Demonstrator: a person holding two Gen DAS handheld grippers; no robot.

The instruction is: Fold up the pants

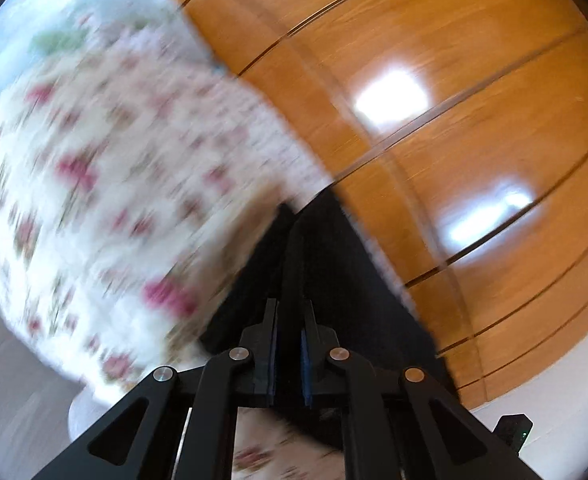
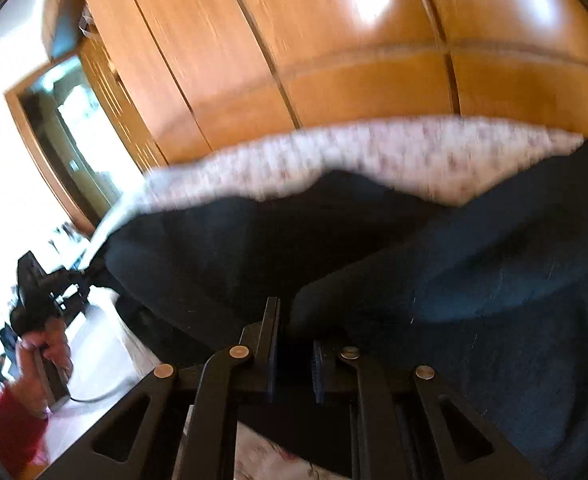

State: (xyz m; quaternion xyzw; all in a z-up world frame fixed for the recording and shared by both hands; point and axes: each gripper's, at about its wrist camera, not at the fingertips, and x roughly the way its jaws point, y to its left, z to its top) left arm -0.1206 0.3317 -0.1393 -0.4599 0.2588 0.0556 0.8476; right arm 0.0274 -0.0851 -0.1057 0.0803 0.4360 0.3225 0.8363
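Both frames are motion-blurred. The left gripper [image 1: 290, 344] has its jaws nearly together, clamped on a thin fold of the dark pants [image 1: 333, 272] — the black cloth runs straight up between the blue pads and forward from the fingertips in a narrowing wedge. In this view the pants' long axis follows the gripper's own line, pointing away toward the wooden wardrobe [image 1: 433, 60]. The floral bedspread [image 1: 106, 184] fills the left side, white with pink and green flowers, and its edge runs diagonally beside the dark cloth.

The right gripper [image 2: 295, 356] also has a narrow gap, pinching an edge of the pants [image 2: 433, 280]; the navy cloth bunches over the right finger and spreads wide across the frame. Here the cloth's long run is side to side, from the far left, where the left gripper [image 2: 76, 280] holds its other end, across to the right edge. So the pants are stretched between the two grippers, held up off the bed, sagging and creased in the middle. Which end is the waistband — cannot tell.

The person's left hand [image 2: 42, 354] grips the left tool's handle, with a red sleeve [image 2: 6, 440] below it. The bedspread [image 2: 373, 156] shows as a pale band behind the pants, wardrobe doors [image 2: 333, 40] above it, and a doorway [image 2: 70, 120] at the left.
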